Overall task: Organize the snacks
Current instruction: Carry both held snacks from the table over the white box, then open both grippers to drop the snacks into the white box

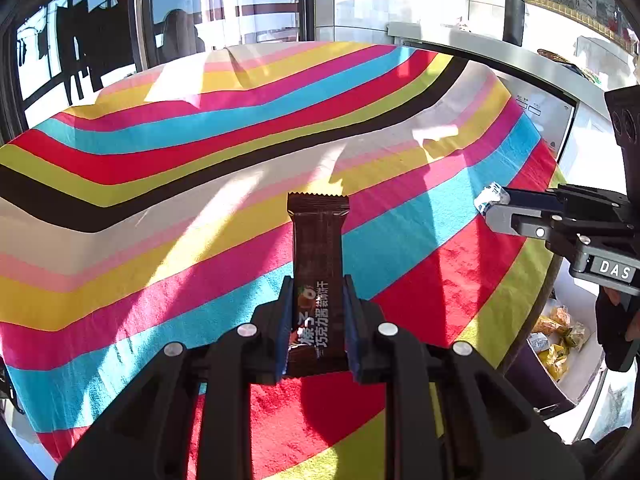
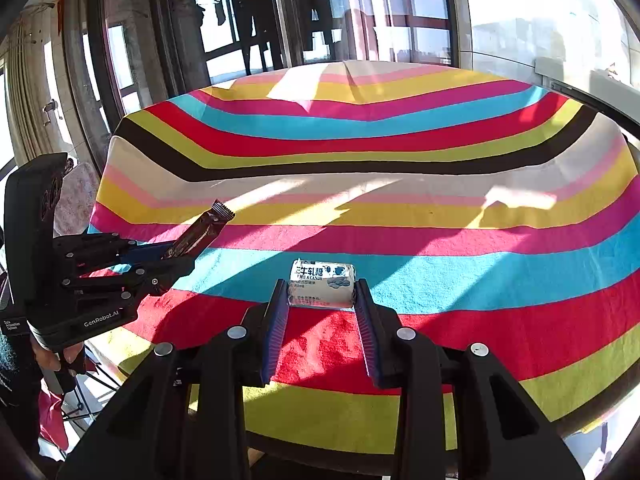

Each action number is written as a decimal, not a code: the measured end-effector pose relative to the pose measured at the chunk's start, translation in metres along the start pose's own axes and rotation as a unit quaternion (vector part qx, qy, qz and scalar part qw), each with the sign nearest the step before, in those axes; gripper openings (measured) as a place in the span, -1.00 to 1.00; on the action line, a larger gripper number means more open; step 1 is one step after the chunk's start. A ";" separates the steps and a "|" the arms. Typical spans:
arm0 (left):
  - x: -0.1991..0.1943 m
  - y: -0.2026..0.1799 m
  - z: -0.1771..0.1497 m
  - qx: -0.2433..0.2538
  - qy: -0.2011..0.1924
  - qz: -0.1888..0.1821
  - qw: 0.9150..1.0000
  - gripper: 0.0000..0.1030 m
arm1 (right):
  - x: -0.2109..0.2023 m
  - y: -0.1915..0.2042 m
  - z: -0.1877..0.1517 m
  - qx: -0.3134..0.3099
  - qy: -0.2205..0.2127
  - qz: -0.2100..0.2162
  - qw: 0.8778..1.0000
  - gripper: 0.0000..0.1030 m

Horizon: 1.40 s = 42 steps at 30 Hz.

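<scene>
My left gripper (image 1: 316,300) is shut on a dark brown chocolate wafer bar (image 1: 318,264) and holds it above the striped cloth; the bar sticks out forward past the fingertips. It also shows in the right wrist view (image 2: 200,232), held in the left gripper (image 2: 176,258) at the left. My right gripper (image 2: 322,294) is shut on a small white milk candy pack (image 2: 322,286), gripped at its two ends by the fingertips. In the left wrist view the right gripper (image 1: 490,204) comes in from the right with the white candy (image 1: 489,197) at its tip.
A round table under a rainbow-striped cloth (image 2: 360,200) fills both views. A box with yellow snack packets (image 1: 556,344) sits low beside the table's right edge. A grey counter (image 1: 480,46) with a dark cylinder (image 1: 514,16) stands behind. Windows lie beyond the far edge.
</scene>
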State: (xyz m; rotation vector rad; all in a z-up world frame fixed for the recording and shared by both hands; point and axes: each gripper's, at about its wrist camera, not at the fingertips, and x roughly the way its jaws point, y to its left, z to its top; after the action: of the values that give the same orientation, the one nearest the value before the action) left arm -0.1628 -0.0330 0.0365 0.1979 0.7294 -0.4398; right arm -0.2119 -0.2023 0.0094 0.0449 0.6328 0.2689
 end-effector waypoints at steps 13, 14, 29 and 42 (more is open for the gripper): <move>-0.002 -0.085 0.009 0.073 -0.004 -0.042 0.996 -0.56 | -0.067 -0.058 -0.062 0.055 -0.017 -0.062 0.996 -0.35; 0.000 -0.095 0.010 0.079 -0.003 -0.050 0.996 -0.56 | -0.071 -0.062 -0.068 0.061 -0.015 -0.067 0.996 -0.35; 0.028 -0.284 0.000 0.205 0.059 -0.239 0.947 -0.56 | -0.145 -0.143 -0.166 0.168 0.007 -0.204 0.964 -0.35; 0.007 -0.334 0.013 0.222 -0.038 -0.280 0.933 0.69 | -0.183 -0.173 -0.199 0.202 -0.016 -0.271 0.941 0.45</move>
State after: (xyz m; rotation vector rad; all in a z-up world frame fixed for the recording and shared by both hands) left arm -0.3023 -0.3370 0.0337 0.3961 0.5938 -1.1557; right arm -0.4304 -0.4250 -0.0668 0.2641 0.6351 -0.3987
